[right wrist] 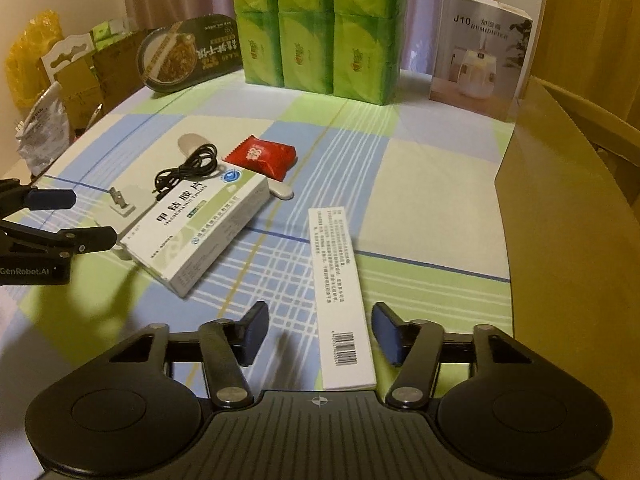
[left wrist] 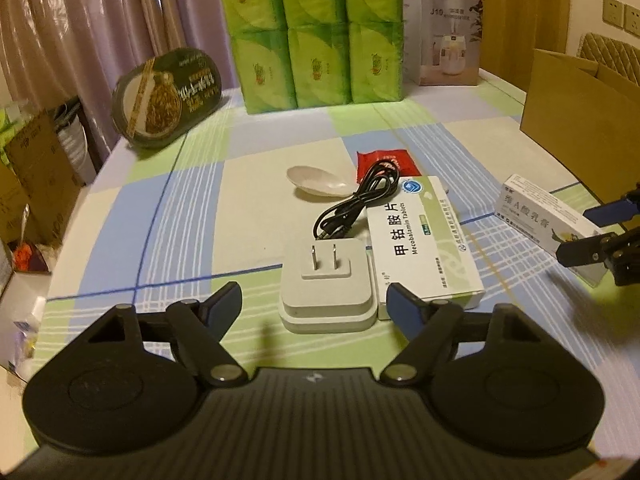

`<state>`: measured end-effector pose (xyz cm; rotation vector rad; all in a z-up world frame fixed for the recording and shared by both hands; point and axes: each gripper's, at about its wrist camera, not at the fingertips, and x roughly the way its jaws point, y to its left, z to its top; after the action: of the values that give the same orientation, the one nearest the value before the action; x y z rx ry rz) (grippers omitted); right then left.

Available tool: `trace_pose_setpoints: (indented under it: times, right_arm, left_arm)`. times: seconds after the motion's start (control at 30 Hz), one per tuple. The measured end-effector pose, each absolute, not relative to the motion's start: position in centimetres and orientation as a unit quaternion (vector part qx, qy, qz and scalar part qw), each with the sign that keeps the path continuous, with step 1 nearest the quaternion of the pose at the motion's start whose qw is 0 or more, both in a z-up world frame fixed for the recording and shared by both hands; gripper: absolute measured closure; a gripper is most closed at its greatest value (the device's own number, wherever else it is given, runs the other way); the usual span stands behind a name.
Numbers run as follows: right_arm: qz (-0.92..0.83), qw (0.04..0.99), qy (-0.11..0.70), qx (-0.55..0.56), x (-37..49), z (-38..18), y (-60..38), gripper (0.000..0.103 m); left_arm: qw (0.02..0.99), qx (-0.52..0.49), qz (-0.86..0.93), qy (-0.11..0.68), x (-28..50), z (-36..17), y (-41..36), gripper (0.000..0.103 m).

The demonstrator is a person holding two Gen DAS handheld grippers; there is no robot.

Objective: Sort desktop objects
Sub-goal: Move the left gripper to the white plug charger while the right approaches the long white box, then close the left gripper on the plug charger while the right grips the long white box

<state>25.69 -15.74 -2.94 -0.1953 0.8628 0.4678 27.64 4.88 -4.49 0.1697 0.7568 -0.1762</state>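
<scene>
On the checked tablecloth (left wrist: 200, 208) a white charger plug (left wrist: 328, 280) lies prongs up, between the fingertips of my left gripper (left wrist: 316, 308). The gripper is open and its pads stand off the plug on both sides. A long white ointment box (right wrist: 344, 280) lies lengthwise between the fingers of my right gripper (right wrist: 322, 332), which is open: the right pad is close to the box edge and the left pad is apart from it. A white-and-green tablet box (left wrist: 424, 248) sits beside the plug, with a black cable (left wrist: 360, 200) coiled behind it.
A white spoon (left wrist: 316, 180) and a red packet (left wrist: 386, 160) lie behind the cable. Green tissue packs (left wrist: 316, 36), a humidifier box (left wrist: 444, 36) and a dark food tub (left wrist: 168, 96) line the back. An open cardboard box (right wrist: 560, 220) stands at the right edge.
</scene>
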Motion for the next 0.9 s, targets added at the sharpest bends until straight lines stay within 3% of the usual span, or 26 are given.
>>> trace_pose_setpoints:
  times: [0.57,0.63,0.67,0.7,0.9]
  right_arm:
    - [0.223,0.874,0.422,-0.088,26.5,-4.3,-15.4,0.058]
    - [0.223,0.875,0.422,-0.089,26.5,-4.3,-15.4,0.063]
    - [0.222,0.875,0.422,-0.089,26.5,-4.3,-15.4,0.069]
    - [0.221,0.875,0.422,-0.089,26.5,-4.3,-15.4,0.077]
    - [0.215,0.875,0.424,-0.087,25.6,-4.0,-15.6,0.080]
  left_arm:
    - [0.918,0.063,-0.086,0.382,30.2,-5.8,5.4,0.036]
    - [0.919,0.061,-0.088,0.380,30.3,-5.8,5.3,0.043]
    - [0.919,0.059,-0.088,0.380,30.3,-5.8,5.2,0.050]
    - [0.919,0.058,-0.086,0.381,30.3,-5.7,5.1,0.050]
    - [0.916,0.053,-0.069,0.391,29.3,-5.4,5.0,0.051]
